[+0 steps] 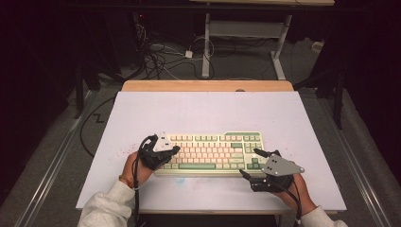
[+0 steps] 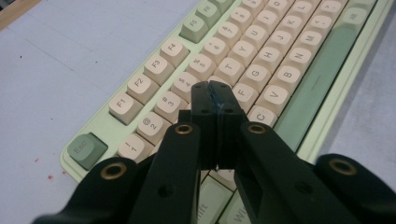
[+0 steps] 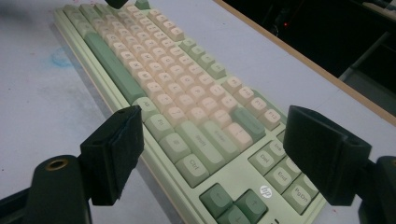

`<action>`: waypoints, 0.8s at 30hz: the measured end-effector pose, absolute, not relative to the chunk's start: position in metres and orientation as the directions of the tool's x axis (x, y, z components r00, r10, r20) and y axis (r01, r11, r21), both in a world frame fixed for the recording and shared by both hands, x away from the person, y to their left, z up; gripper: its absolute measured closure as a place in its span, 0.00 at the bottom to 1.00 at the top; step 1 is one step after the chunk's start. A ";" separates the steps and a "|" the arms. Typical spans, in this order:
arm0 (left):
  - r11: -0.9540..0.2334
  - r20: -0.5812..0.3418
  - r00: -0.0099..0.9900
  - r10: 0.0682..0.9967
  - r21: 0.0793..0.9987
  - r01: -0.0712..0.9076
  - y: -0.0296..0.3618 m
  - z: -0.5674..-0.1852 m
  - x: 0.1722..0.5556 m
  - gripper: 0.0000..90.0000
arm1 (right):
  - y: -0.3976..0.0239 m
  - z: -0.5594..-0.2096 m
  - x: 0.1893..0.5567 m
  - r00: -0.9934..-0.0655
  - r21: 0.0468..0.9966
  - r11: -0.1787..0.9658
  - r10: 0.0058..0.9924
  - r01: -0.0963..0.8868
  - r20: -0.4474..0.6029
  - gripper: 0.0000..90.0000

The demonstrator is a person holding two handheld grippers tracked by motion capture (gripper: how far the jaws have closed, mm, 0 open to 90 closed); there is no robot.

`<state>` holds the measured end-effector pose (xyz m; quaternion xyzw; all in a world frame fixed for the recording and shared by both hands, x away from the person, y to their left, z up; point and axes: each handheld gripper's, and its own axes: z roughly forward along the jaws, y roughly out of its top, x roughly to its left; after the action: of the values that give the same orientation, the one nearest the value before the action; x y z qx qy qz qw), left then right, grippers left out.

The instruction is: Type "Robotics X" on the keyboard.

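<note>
Nearest the person, two sleeved forearms come in over the worktop's (image 1: 142, 113) near edge, each hand carrying a claw. The right claw (image 1: 249, 163) sits toward the near right corner of the worktop, just off the right end of the keyboard (image 1: 213, 150); its jaws stand wide apart with nothing between them, one jaw at the keyboard's near edge and the other over the arrow and navigation keys. In the right gripper view that claw (image 3: 229, 149) looks along the length of the keyboard, with the Ctrl and Shift keys and a small round logo between the two spread pads. The left claw (image 1: 174, 152) rests over the left end of the keyboard, and in the left gripper view it (image 2: 215, 100) has its jaws pressed tight together, closed on nothing, with the joined tips low over the letter keys near the D and F keys; whether the tips touch a key I cannot tell. The keyboard, pale green with cream and darker green keycaps, lies flat near the middle of the worktop, closer to the near edge than the far one, its long side parallel to that edge. Beyond it the white worktop runs to a wooden strip (image 1: 208, 85) along the far edge, and past that cables (image 1: 161, 54) lie on the floor beside the legs of another desk (image 1: 246, 33).
</note>
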<state>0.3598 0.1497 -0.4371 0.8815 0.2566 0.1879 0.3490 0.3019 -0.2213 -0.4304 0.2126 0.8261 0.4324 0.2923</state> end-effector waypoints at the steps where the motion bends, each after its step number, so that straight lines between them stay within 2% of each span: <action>1: -0.622 0.151 0.798 0.584 0.715 0.320 0.150 -0.437 0.359 0.97 | -0.221 -0.430 0.302 -0.739 0.838 0.536 0.604 0.098 -0.300 0.23; 24: -0.617 0.166 0.805 0.569 0.733 0.285 0.148 -0.429 0.352 0.97 | -0.221 -0.431 0.302 -0.741 0.835 0.541 0.601 0.098 -0.302 0.23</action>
<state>0.3518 0.1480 -0.4292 0.8777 0.2431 0.1955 0.3637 0.3018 -0.2208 -0.4312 0.2111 0.8278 0.4302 0.2918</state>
